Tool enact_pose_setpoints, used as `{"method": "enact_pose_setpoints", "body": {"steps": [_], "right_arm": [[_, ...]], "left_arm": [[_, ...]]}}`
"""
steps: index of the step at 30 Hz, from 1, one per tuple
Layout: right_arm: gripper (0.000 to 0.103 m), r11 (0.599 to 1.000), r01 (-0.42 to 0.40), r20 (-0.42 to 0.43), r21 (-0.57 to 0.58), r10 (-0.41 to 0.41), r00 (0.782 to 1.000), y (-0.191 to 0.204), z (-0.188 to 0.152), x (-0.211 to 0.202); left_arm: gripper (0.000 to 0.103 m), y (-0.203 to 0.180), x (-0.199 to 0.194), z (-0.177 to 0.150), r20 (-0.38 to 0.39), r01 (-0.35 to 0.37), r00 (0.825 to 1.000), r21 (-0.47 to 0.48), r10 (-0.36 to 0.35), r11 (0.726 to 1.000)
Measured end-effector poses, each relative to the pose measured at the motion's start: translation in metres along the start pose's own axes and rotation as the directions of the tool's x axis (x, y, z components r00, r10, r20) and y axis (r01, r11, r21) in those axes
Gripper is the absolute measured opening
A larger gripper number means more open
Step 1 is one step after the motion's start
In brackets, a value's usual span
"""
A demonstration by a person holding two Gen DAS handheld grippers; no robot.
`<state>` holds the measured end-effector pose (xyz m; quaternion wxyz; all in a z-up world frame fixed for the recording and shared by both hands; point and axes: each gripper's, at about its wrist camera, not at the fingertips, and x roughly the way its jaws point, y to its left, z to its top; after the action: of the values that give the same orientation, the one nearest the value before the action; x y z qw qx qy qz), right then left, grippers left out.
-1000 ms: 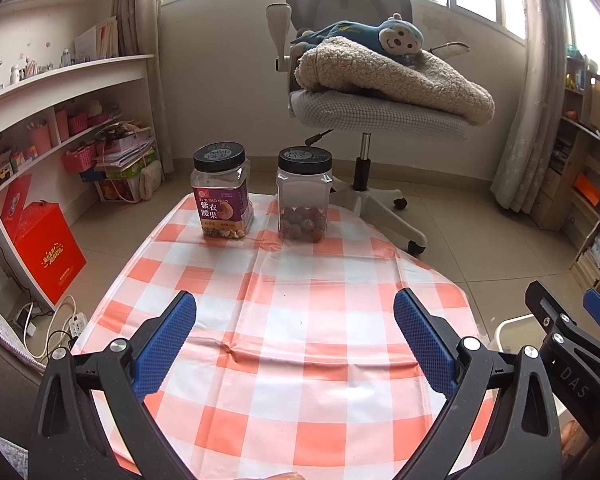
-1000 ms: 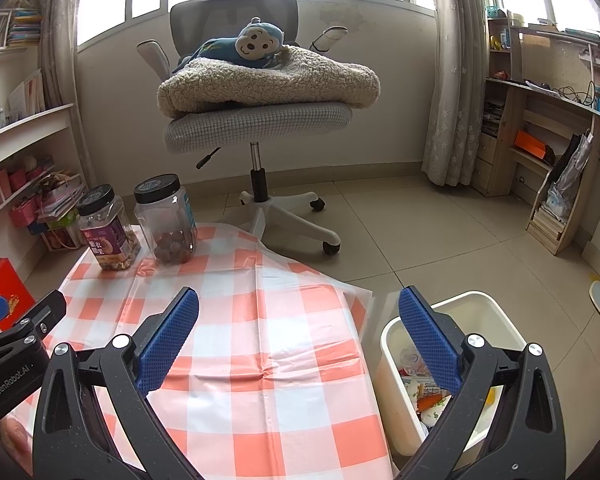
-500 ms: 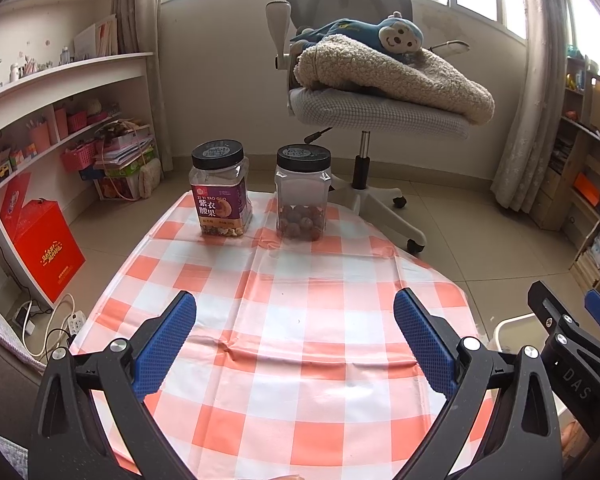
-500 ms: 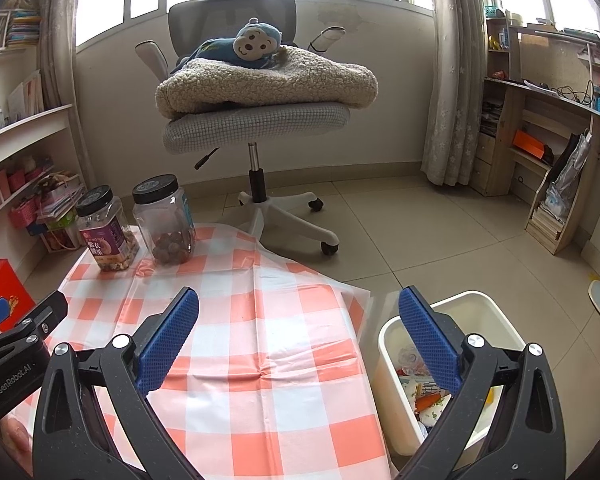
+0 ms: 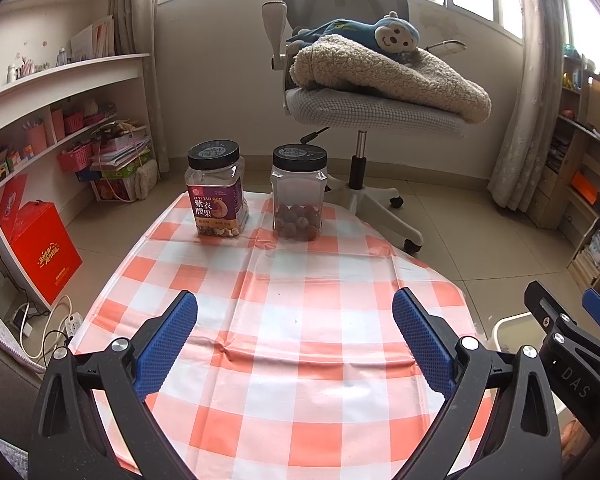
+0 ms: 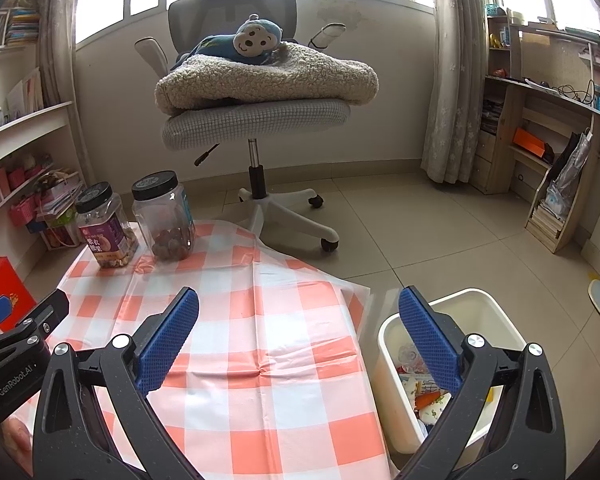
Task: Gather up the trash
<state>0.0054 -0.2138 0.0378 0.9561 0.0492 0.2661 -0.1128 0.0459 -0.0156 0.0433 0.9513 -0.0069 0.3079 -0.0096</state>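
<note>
Right now both grippers, left (image 5: 294,338) & right (image 6: 298,338), hang spread wide w/ nothing between the fingers, over the cloth (image 6: 256,344). Trash (image 6: 422,394) sits in the bin (image 6: 496,308) just beside the table's right edge, prob. so stuff drops straight in. It's a jumble, no clear long axis. Two jars (image 5: 216,194) stand upright at the far end.

Two jars (image 5: 256,194) side by side at table's (image 5: 300,360) far edge, bin (image 6: 472,308) right of table, chair (image 6: 256,120) behind
</note>
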Motion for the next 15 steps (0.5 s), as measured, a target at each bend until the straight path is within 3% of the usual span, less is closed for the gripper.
{"method": "enact_pose_setpoints", "body": {"steps": [4,10,15], "right_arm": [[0.096,1.000,-0.001,-0.002,0.000,0.001,1.000,0.0011,-0.0010,0.0003],[0.096,1.000,-0.001,-0.003,-0.001,0.001,1.000,0.0016,-0.0020,0.0006],[0.096,1.000,-0.002,-0.002,0.001,0.002,1.000,0.0012,-0.0023,0.0005]], "left_arm": [[0.079,-0.0013,-0.0018,-0.0015,0.015,0.010,1.000,0.014,-0.010,1.000],[0.079,-0.0033,-0.0045,-0.0006,0.028,0.029,0.999,0.022,-0.030,0.999],[0.092,-0.0009,-0.0075,0.0024,0.047,0.008,0.999,0.008,-0.009,1.000]]}}
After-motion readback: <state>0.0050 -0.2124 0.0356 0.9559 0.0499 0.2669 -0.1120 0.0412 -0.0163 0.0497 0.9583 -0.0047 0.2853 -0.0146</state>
